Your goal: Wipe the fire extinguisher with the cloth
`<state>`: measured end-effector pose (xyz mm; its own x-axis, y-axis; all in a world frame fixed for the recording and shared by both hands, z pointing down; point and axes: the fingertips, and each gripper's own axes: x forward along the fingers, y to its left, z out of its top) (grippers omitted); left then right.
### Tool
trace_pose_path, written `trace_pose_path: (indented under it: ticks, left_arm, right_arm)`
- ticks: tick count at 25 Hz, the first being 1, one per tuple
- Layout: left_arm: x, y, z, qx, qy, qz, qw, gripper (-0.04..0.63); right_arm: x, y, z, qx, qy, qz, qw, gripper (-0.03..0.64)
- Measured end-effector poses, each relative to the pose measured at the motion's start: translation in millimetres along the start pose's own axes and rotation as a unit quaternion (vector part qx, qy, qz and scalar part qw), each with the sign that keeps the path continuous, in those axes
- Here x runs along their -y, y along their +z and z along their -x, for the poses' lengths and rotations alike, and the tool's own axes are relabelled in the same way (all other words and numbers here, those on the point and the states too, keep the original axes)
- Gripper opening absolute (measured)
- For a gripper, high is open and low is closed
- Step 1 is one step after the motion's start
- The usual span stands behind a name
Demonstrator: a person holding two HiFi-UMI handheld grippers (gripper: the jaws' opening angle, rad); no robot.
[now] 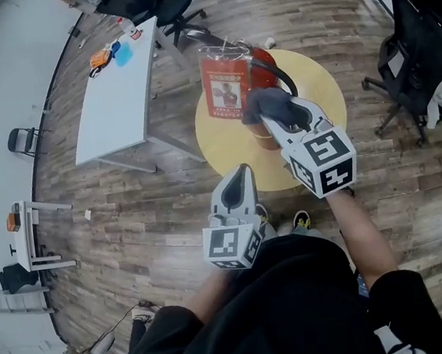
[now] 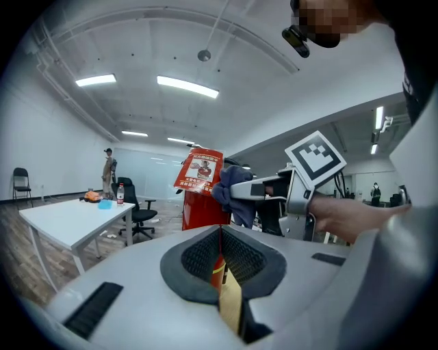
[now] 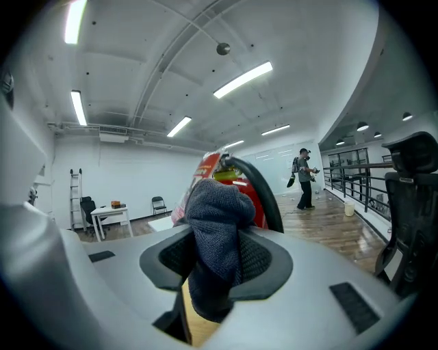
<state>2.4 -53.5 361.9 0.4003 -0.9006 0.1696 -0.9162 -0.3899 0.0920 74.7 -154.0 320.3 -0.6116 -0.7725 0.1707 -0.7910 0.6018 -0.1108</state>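
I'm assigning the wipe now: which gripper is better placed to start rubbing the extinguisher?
Right. The right gripper is shut on the dark grey knitted cloth, close by the top of the red fire extinguisher. The left gripper is shut, empty, and sits nearer the person, short of the extinguisher.

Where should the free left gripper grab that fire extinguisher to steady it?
Probably the top of the fire extinguisher, from the left above the tag: it stands upright, its body looks too broad, and the right gripper holds the cloth opposite.
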Motion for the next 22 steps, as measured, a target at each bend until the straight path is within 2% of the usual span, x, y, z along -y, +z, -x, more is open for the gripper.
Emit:
trace_pose_path:
  ticks: [5, 8, 12, 14, 18, 22]
  left_arm:
    - [-5.6, -3.7, -3.9, -0.002, 0.000, 0.006, 1.0000, 0.023]
    - [-10.7, -9.5, -3.6, -0.007, 0.005, 0.014, 0.9999, 0.023]
    - [-14.5, -17.0, 1.7, -0.015, 0.011, 0.022, 0.9996, 0.023]
    - [-17.6, -18.1, 4.1, -0.016, 0.014, 0.023, 0.9995, 0.023]
    - [-23.7, -20.4, 6.3, -0.016, 0.022, 0.027, 0.9993, 0.023]
    - [-23.5, -21.5, 2.4, -0.014, 0.020, 0.030, 0.9992, 0.023]
  right_arm:
    - [4.8, -64.0, -14.5, -0.042, -0.002, 0.015, 0.999, 0.149]
    - [13.7, -120.8, -27.3, -0.065, -0.005, 0.023, 0.998, 0.149]
    - [28.5, -229.1, -39.3, -0.179, -0.022, 0.001, 0.984, 0.149]
    - [32.6, -258.2, -42.7, -0.216, -0.025, 0.004, 0.976, 0.149]
    - [39.9, -246.0, -41.5, -0.212, -0.029, 0.013, 0.977, 0.149]
    - [37.9, -174.4, -28.5, -0.142, -0.020, 0.017, 0.989, 0.148]
